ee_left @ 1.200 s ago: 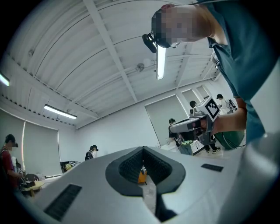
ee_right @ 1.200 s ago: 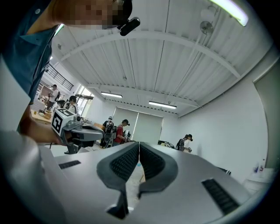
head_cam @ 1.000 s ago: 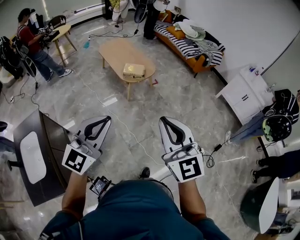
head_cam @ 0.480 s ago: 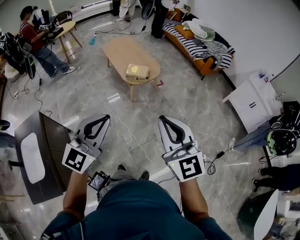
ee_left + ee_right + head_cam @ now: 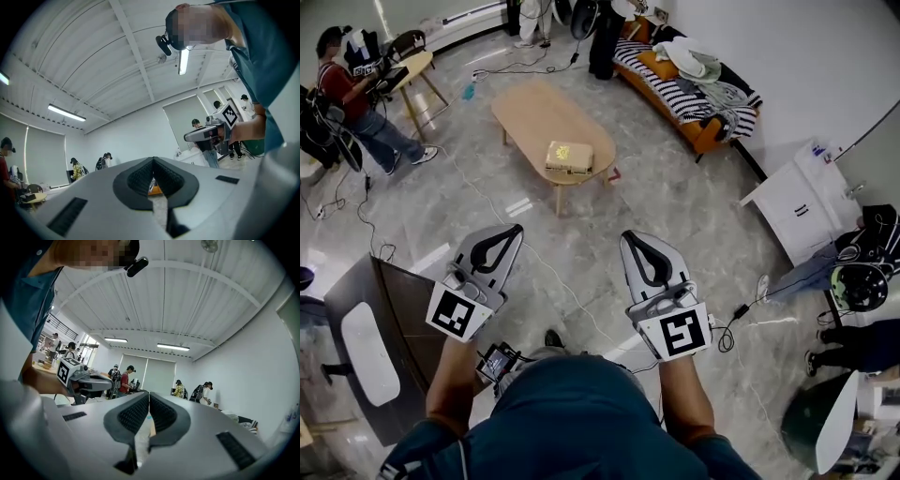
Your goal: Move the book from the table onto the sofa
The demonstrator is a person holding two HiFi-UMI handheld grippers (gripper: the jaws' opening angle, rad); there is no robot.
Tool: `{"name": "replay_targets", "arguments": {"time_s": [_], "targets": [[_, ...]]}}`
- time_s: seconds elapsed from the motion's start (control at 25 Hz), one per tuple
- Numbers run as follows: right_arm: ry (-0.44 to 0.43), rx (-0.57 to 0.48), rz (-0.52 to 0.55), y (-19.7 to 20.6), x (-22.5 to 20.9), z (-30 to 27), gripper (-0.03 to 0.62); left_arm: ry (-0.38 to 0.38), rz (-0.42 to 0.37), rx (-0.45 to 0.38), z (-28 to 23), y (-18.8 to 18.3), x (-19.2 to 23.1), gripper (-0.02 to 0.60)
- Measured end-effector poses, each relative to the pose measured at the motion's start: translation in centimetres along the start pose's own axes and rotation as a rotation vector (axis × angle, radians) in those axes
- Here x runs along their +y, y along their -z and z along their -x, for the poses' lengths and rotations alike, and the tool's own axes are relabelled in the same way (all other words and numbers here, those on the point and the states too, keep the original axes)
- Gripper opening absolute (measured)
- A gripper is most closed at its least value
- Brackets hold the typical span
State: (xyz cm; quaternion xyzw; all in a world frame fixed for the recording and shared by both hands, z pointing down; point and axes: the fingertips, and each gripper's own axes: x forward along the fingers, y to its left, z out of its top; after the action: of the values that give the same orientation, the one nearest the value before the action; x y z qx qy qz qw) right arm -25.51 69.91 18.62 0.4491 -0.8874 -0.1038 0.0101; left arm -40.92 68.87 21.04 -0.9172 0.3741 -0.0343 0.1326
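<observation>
Bring left gripper point(image 5: 517, 228) and right gripper point(image 5: 628, 234), fingers point(image 5: 484, 249) shut and empty, to the book point(image 5: 568, 157) on the far bench point(image 5: 530, 108); open wide, clamp opposite edges, then carry level to the sofa point(image 5: 664, 90).

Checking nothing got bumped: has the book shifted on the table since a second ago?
No. The book lies at the same near end of the table.

The floor point(image 5: 675, 216) is glossy grey stone-look tile that mirrors the lights. At upper centre, the table point(image 5: 525, 108) is pale matt wood, and the book point(image 5: 568, 156) on it has a dull yellowish cover. At upper right, the sofa point(image 5: 684, 94) wears striped cloth. The left gripper point(image 5: 514, 231) and right gripper point(image 5: 630, 237) have smooth matt grey plastic shells and black, finely textured pads point(image 5: 138, 180).
</observation>
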Motion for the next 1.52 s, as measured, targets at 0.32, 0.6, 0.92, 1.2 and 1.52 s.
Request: {"name": "replay_targets", "arguments": {"time_s": [0.32,0.6,0.92,1.2,1.52], "targets": [[0.046,0.026,0.009,1.1,-1.3,-5.8,0.015,0.055,0.013,-0.012,-2.7,1.6,5.6,0.005],[0.042,0.050,0.006,3.0,-5.1,-10.5,0.015,0.059,0.038,0.016,-7.0,4.1,8.8,0.005],[-0.038,0.030,-0.027,6.1,-11.6,-16.2,0.015,-0.014,0.025,0.049,-14.2,6.4,13.2,0.005],[-0.091,0.039,-0.036,8.4,-16.1,-20.2,0.015,-0.063,0.025,0.047,-19.3,7.7,15.4,0.005],[-0.103,0.045,-0.052,9.8,-19.1,-25.3,0.015,-0.063,0.038,0.077,-23.1,9.4,19.5,0.005]]}}
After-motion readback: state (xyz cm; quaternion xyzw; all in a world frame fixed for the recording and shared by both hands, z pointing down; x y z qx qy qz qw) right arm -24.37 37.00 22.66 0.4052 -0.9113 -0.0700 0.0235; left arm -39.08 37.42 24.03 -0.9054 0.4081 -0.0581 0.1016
